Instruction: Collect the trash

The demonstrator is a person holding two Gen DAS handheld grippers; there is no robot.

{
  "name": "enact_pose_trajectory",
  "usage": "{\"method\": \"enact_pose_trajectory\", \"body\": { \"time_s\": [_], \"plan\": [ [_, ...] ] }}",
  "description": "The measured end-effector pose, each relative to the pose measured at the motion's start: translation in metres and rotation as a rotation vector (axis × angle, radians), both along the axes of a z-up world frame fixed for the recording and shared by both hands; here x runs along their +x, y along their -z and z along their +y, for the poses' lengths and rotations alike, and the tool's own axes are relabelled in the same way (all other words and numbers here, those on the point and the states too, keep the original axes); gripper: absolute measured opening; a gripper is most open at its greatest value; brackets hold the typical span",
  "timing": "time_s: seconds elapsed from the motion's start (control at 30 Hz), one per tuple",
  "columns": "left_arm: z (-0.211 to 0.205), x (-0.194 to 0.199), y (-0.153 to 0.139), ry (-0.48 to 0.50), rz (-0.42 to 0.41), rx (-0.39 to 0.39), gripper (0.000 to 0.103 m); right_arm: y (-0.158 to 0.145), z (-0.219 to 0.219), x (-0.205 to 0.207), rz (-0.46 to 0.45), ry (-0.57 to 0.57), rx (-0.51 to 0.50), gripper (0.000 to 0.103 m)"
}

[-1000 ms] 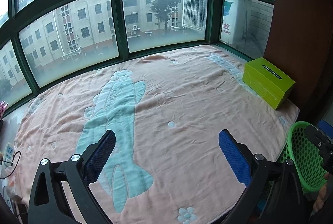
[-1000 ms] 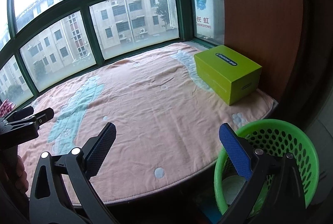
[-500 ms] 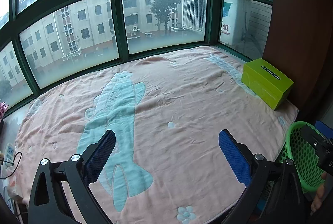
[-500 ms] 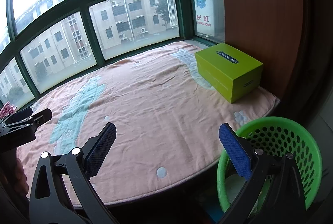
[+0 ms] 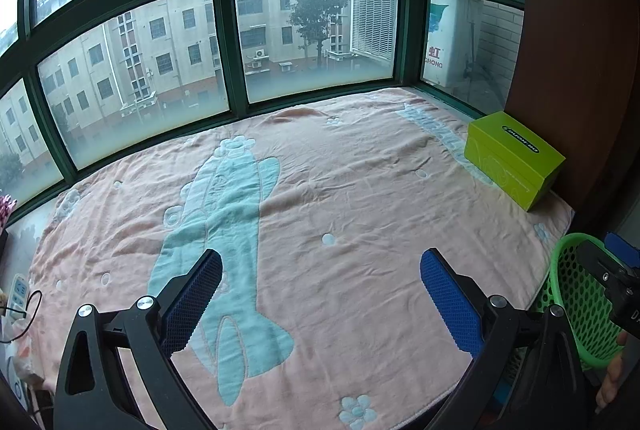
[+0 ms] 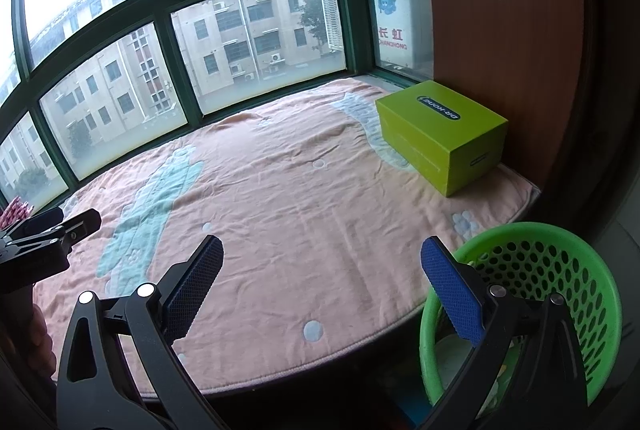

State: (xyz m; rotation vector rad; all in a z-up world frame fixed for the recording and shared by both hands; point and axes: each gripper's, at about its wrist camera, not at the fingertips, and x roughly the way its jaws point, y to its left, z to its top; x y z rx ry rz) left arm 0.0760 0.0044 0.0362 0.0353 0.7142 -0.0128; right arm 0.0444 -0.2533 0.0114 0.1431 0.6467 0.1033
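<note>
Both grippers hover over a pink blanket point(image 5: 360, 190) w/ a pale teal cartoon print, spread on a bay-window ledge under green-framed windows point(image 5: 228, 42). Left gripper point(image 5: 320, 294) has its jaws spread wide, nothing between the blue pads, aimed over the blanket's near middle. Right gripper point(image 6: 320, 290) likewise has jaws spread and holds nothing; its right finger overlaps the rim of the green perforated trash basket point(image 6: 560, 242). The basket stands off the blanket's near right edge, lower than the ledge, just beside it; in the left wrist view it shows at far right point(image 5: 576, 294), partly hidden by the right gripper's body. Inside the basket, pale whitish stuff lies near the bottom, largely hidden behind the finger, so can't tell what it is. A lime-green cardboard box point(image 6: 440, 134) w/ a dark oval label on its closed lid sits at the blanket's far right, next to a brown wood panel point(image 6: 500, 30); contents not visible. The box and basket are apart. At far left of the left wrist view, a white remote point(image 5: 18, 290) and a black cord lie beside the blanket's edge.
</note>
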Motion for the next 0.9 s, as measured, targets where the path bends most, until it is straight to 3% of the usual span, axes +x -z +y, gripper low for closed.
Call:
{"method": "enact_pose_trajectory", "body": {
  "time_s": [0.9],
  "plan": [
    [-0.0004, -0.0007, 0.0017, 0.002, 0.005, 0.000, 0.096, 0.0038, 0.0021, -0.0003, 0.004, -0.007, 0.010, 0.098]
  ]
}}
